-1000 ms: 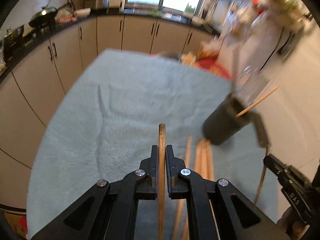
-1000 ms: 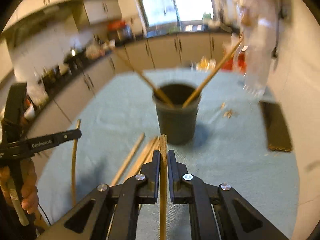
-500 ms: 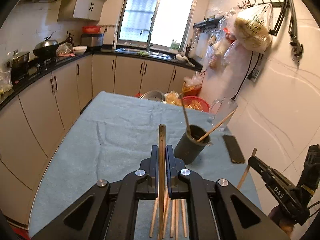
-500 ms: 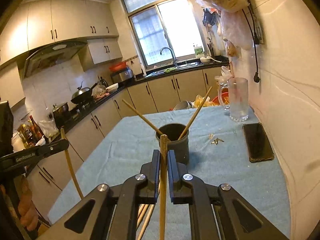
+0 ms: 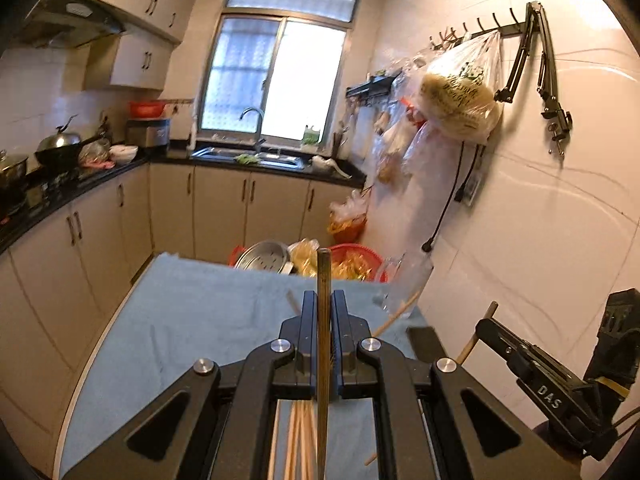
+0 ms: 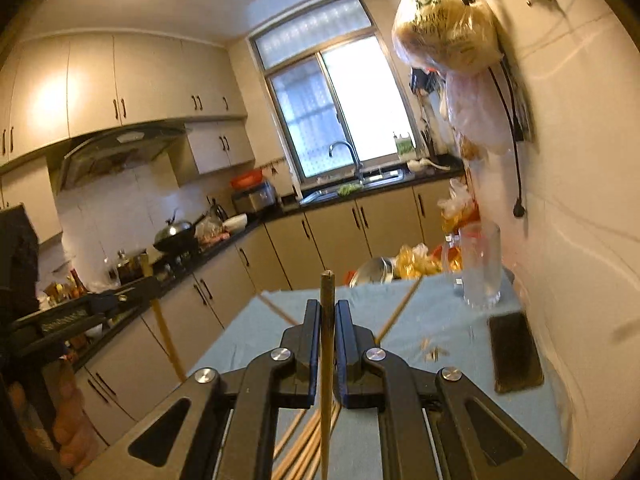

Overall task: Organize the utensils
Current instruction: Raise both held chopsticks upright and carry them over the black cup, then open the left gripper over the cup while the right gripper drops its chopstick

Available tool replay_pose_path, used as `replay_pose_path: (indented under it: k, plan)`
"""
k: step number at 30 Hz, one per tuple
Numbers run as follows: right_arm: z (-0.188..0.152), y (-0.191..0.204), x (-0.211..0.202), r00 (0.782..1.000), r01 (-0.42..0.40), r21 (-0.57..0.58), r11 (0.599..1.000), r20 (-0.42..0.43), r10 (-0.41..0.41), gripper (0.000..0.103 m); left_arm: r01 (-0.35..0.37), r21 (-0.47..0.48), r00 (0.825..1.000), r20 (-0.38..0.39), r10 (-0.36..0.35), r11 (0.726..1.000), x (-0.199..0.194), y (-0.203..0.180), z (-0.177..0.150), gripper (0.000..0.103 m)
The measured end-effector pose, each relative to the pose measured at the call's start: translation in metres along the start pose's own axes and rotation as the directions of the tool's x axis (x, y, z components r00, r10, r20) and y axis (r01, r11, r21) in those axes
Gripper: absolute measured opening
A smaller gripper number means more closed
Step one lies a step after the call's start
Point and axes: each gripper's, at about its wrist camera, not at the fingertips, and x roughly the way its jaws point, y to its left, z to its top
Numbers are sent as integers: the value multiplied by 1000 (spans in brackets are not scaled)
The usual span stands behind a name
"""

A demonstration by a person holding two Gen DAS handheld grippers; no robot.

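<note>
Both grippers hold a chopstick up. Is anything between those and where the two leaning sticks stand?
Nothing visible does. The leaning sticks splay just beyond the right gripper and its chopstick, their base hidden behind it. The glass mug and phone sit off to the right.

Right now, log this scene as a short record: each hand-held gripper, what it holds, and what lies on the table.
left hand-held gripper: shut on a chopstick
right hand-held gripper: shut on a second chopstick
loose chopsticks: bundle on the table below the left hand-held gripper
table: covered with a blue cloth
phone: flat on the cloth by the wall
glass mug: upright, beyond the phone
holder: hidden behind the fingers; two sticks lean out above them
</note>
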Motion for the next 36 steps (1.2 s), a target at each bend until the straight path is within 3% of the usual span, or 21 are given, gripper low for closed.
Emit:
replay_pose_path:
  k: [6,16,23,36]
  plan:
    - [34,-13,15,998,7,32,999,54,-9,8,7,-9,1000,15,-6,1000,41,-6,24,6]
    - [80,-27,49,984,53,72,996,168,-65,8,-32,-30,989,142,35,999,73,-19,52,7]
    - [64,-51,81,986,77,119,990,138,-94,8,-77,-23,982,171,79,997,102,-21,35,7]
    - [24,-74,110,997,60,182,982,27,-66,9,-62,-14,995,75,63,998,123,-9,0,7]
